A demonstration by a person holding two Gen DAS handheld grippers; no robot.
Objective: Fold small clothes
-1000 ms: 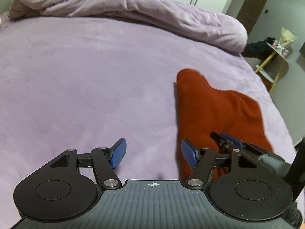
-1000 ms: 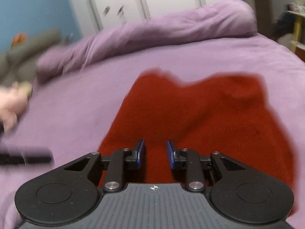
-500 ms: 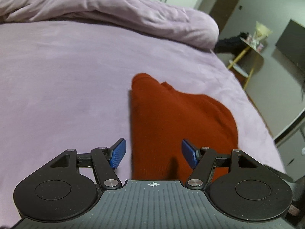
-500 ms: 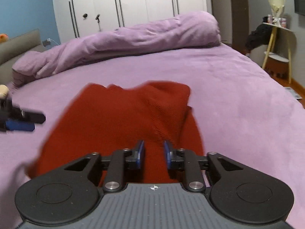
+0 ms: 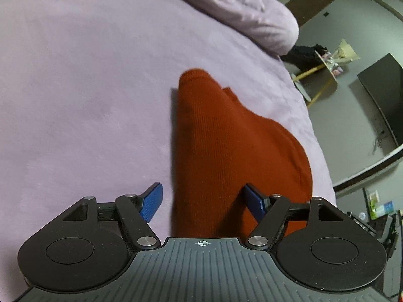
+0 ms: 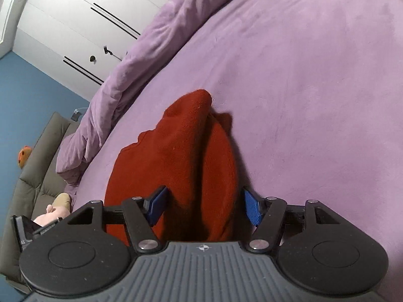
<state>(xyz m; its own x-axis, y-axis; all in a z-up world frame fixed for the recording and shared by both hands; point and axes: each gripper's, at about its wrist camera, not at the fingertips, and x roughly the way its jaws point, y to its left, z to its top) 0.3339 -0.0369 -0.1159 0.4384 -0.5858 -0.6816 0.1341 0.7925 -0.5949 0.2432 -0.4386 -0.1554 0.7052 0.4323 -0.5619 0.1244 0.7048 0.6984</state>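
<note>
My left tool [image 5: 202, 202] is spread wide, its 2 blue pads on either side of the near end of the red knit garment [image 5: 226, 151], gripping nothing. The left pad [image 5: 151, 205] is over bare sheet; the right pad [image 5: 254, 202] is over the cloth. My right tool [image 6: 205, 205] is likewise spread wide, the garment [image 6: 181, 161] bunched between its pads; I cannot tell whether either pad touches the knit. The garment lies on the bed [image 5: 75, 88], folded over itself into a long shape with a raised ridge, tapering to a rounded tip at the far end. The purple sheet surrounds it on all visible sides. A rumpled purple duvet [image 6: 141, 58] lies along the far edge of the bed, well apart from the garment. White wardrobe doors [image 6: 75, 25] stand behind it
</note>
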